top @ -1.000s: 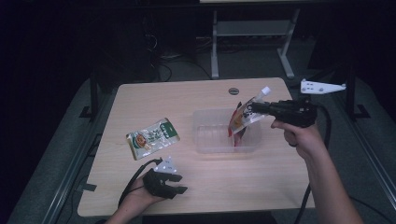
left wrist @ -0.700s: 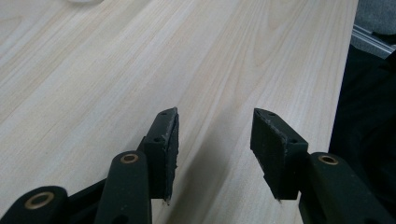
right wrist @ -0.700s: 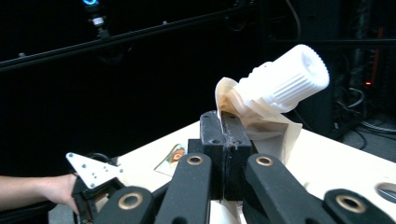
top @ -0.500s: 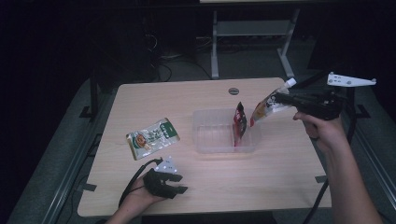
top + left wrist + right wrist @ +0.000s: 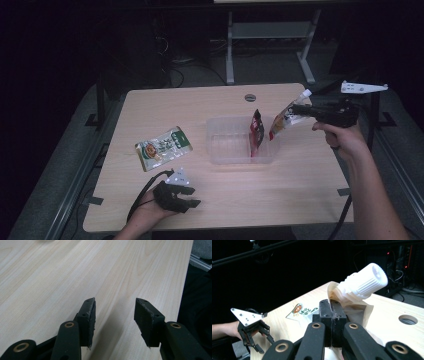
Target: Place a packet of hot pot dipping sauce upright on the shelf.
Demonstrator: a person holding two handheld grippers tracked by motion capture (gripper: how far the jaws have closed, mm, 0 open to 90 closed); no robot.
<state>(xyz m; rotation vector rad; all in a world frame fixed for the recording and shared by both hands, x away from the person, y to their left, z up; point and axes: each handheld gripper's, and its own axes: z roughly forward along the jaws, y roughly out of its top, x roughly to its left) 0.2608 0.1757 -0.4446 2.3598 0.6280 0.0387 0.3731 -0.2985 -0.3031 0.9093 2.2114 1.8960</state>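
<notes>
The left tongs [image 5: 192,203] rest half-open on the counter [image 5: 210,102] near its front edge; past the green packet [image 5: 163,148] and clear tray [image 5: 239,158], the right tongs [image 5: 294,109] pinch a spouted pouch [image 5: 286,117] above the tray's right end

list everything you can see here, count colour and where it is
spout pouch: 1, orange and cream with a white screw cap, held in the air just right of the tub
red packet: 1, red and dark, standing on edge inside the tub at its right end
green packet: 1, green and white, flat on the table left of the tub
tub: 1, clear plastic, middle of the table
table: 1, light wood, with a round hole near the far edge
right gripper: 1, black, shut on the pouch below its cap
left gripper: 1, black, jaws apart with nothing between, low over the table's near edge
</notes>
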